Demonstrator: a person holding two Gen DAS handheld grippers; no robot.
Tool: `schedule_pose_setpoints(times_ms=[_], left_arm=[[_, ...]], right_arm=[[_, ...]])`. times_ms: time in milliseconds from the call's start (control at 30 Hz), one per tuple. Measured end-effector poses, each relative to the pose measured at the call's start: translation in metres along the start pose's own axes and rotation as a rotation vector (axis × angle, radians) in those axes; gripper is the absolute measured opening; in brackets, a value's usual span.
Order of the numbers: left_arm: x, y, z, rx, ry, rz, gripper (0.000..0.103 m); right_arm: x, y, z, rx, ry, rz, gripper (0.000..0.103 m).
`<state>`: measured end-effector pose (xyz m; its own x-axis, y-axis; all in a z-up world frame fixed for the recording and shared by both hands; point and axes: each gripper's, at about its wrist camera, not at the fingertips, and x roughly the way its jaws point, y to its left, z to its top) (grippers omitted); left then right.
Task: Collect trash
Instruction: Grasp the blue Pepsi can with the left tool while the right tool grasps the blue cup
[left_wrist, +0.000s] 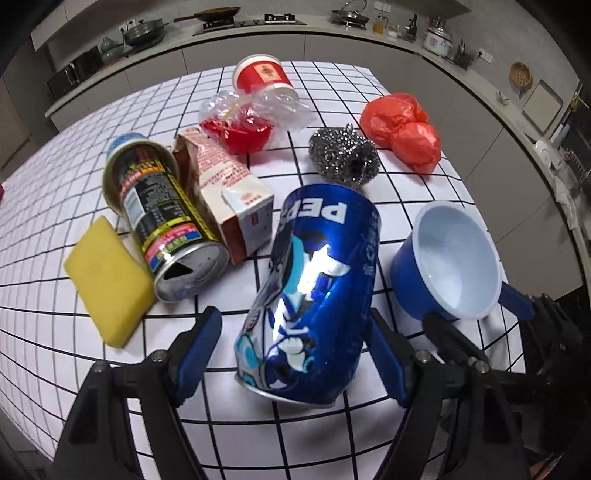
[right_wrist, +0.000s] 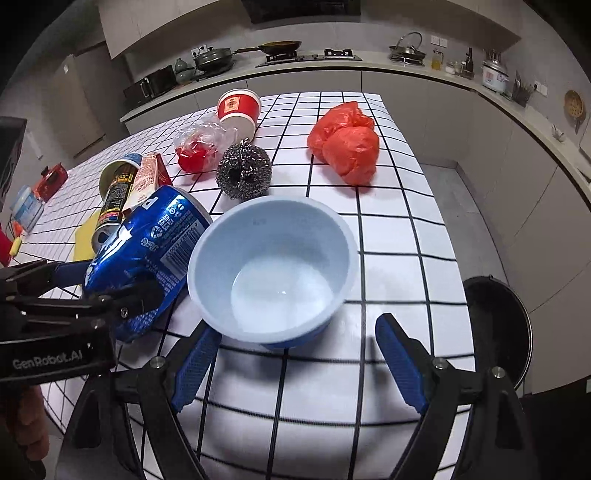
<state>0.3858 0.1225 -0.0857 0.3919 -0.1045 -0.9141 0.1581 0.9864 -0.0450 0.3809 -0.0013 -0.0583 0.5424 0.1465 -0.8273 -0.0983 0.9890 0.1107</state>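
A dented blue Pepsi can (left_wrist: 317, 295) lies on the checked table between the fingers of my left gripper (left_wrist: 295, 354). The jaws are wide open on either side of it and do not clamp it. It also shows in the right wrist view (right_wrist: 147, 251). My right gripper (right_wrist: 295, 358) is open, with a blue plastic bowl (right_wrist: 273, 269) standing just ahead of its fingers. Other trash lies farther back: a dark drink can (left_wrist: 162, 221), a crushed carton (left_wrist: 225, 192), a clear wrapper with red pieces (left_wrist: 247, 122), a red paper cup (left_wrist: 262, 77) and a red plastic bag (left_wrist: 402, 129).
A yellow sponge (left_wrist: 107, 280) and a steel scourer (left_wrist: 343, 155) lie on the table (left_wrist: 55, 184). A black bin (right_wrist: 498, 325) stands on the floor off the table's right edge. A kitchen counter with pots runs behind.
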Motion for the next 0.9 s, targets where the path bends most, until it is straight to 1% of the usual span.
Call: schedule_pose_setpoints(times_ms=[233,533,567,633,800,900], left_arm=[[0.006,0.002,0.001,-0.006,0.027,-0.012,0.079],[0.009,0.004,0.004,-0.022,0.040,-0.009,0.079],[0.010,0.004,0.004,-0.025,0.039,-0.011,0.079],[0.012,0.003,0.006,-0.029,0.043,-0.013,0.079],[0.018,-0.005,0.006,-0.025,0.053,0.000,0.079],[0.022,-0.008,0.005,-0.033,0.056,0.004,0.079]], right_arm=[[0.011,0.007,0.004,-0.069,-0.002,-0.008,0.087],[0.022,0.013,0.009,-0.111,-0.008,0.025,0.086],[0.020,0.012,0.008,-0.108,-0.017,0.025,0.084],[0.016,0.009,0.005,-0.101,-0.029,0.028,0.076],[0.009,-0.009,-0.002,-0.078,-0.030,0.010,0.076],[0.006,-0.018,-0.003,-0.069,-0.025,0.013,0.076]])
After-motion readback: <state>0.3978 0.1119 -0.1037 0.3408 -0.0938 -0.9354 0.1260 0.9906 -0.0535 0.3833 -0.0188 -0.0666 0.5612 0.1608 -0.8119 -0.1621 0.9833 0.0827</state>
